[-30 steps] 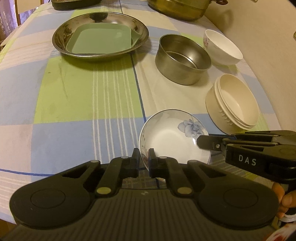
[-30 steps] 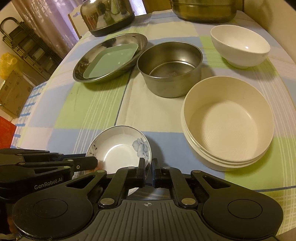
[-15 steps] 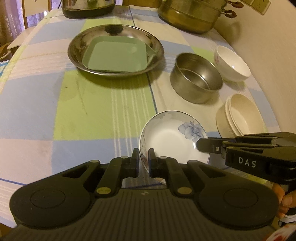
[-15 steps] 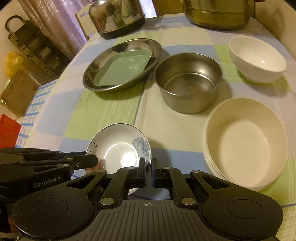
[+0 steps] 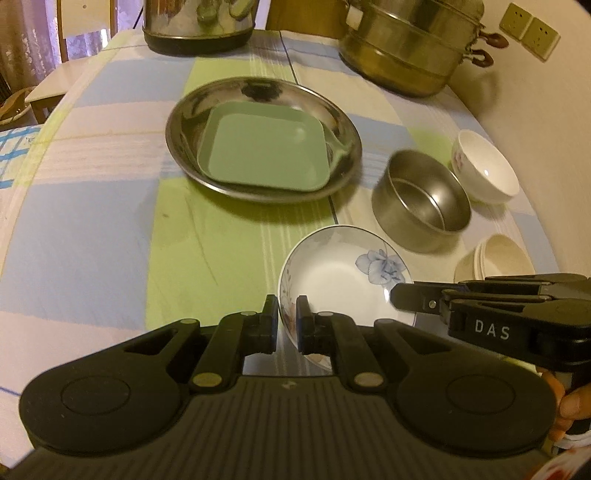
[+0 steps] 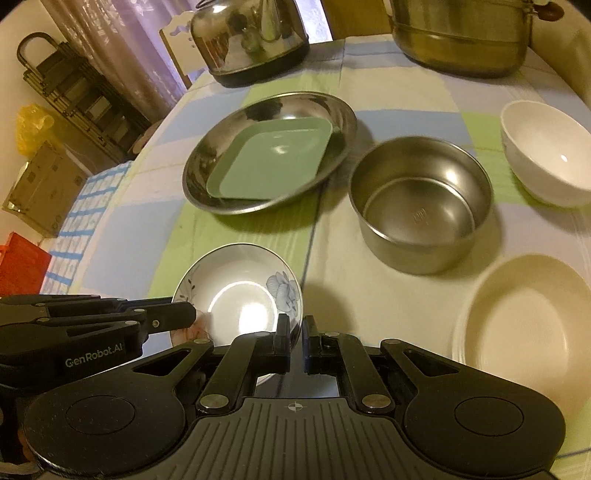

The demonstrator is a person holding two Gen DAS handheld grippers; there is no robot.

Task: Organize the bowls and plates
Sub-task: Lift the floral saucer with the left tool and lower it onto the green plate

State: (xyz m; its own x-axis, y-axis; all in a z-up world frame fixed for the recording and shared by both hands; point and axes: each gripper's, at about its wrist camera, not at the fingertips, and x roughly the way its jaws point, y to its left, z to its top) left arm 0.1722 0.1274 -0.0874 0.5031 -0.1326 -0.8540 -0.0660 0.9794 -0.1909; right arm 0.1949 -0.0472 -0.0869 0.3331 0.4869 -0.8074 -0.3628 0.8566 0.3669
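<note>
A small white plate with a blue flower [image 5: 340, 273] [image 6: 236, 291] hangs above the checked tablecloth, held from both sides. My left gripper [image 5: 287, 306] is shut on its left rim, and its tip [image 6: 184, 317] shows in the right wrist view. My right gripper [image 6: 295, 325] is shut on the right rim, reaching in from the right [image 5: 397, 299] in the left wrist view. Beyond lies a steel plate [image 5: 184, 147] [image 6: 207, 162] holding a green square plate [image 5: 262, 151] [image 6: 269, 158]. To the right stand a steel bowl [image 5: 421, 199] [image 6: 421, 206], a white bowl [image 5: 484, 170] [image 6: 546, 151] and stacked cream bowls [image 5: 498, 258] [image 6: 524, 321].
A steel kettle [image 5: 199, 22] [image 6: 251, 37] and a brass steamer pot [image 5: 410, 48] [image 6: 461, 33] stand at the table's far edge. A wall runs along the right side. Folded chairs [image 6: 74, 92] and a cardboard box [image 6: 40, 188] lie beyond the left edge.
Both grippers have risen and pulled back together with the flowered plate still between them. The other dishes look smaller and farther, and the kettle and pot have come into view.
</note>
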